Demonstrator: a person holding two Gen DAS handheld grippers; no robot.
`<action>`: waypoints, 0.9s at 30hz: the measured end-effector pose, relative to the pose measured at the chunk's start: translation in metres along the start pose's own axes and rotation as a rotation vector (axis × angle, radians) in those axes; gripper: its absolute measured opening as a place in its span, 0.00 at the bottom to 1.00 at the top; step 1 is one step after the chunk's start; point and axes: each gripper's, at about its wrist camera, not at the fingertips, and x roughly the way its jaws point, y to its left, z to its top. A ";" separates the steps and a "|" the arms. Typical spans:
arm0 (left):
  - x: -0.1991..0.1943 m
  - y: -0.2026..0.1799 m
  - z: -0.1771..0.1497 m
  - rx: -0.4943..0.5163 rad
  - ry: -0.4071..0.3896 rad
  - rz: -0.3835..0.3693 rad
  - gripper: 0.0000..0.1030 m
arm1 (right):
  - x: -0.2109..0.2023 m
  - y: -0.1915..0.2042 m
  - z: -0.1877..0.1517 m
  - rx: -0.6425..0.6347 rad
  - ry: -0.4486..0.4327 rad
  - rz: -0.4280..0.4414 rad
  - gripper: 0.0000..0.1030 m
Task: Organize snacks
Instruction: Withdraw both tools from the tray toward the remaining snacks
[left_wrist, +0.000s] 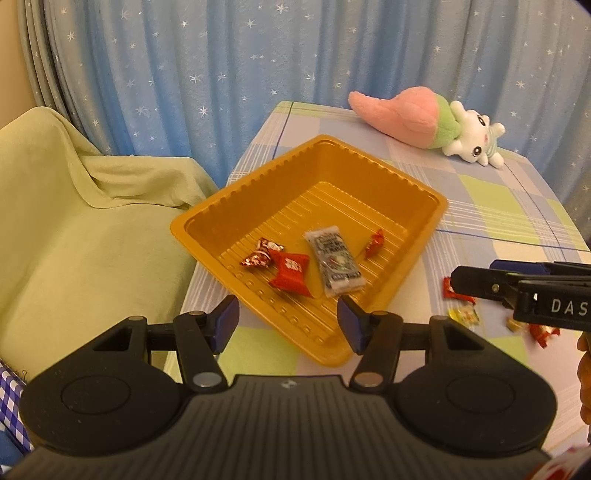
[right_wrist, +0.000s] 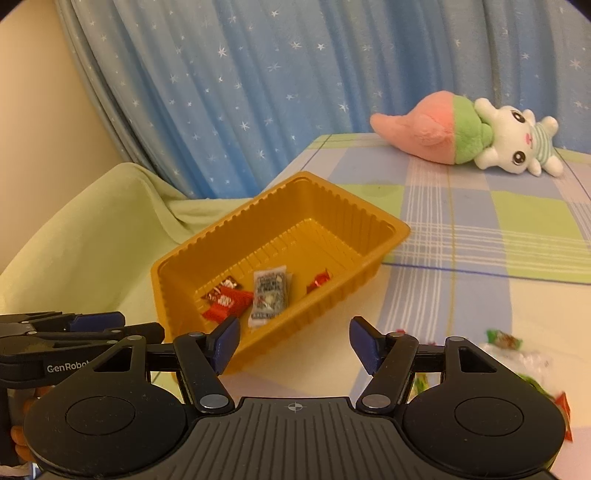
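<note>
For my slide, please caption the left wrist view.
Open left gripper above orange plastic tray holding four wrapped snacks.

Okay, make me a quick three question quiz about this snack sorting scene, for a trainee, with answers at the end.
1. True or false: both grippers are empty.
2. How many snacks lie in the orange tray?
3. Where do the loose snacks lie: A) on the tablecloth right of the tray, B) beside the plush toy, C) on the green blanket?

Key: 1 true: left gripper and right gripper hold nothing. 2 four. 3 A.

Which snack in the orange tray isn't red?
The long silver-grey packet in the middle of the orange tray; the three candies around it are red.
</note>
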 end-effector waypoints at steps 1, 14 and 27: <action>-0.003 -0.002 -0.003 0.002 0.000 -0.003 0.55 | -0.004 -0.001 -0.003 0.001 0.000 0.000 0.64; -0.024 -0.057 -0.037 0.060 0.024 -0.073 0.55 | -0.055 -0.034 -0.043 0.033 0.015 -0.043 0.64; -0.016 -0.119 -0.060 0.163 0.049 -0.157 0.55 | -0.097 -0.081 -0.078 0.118 0.026 -0.127 0.64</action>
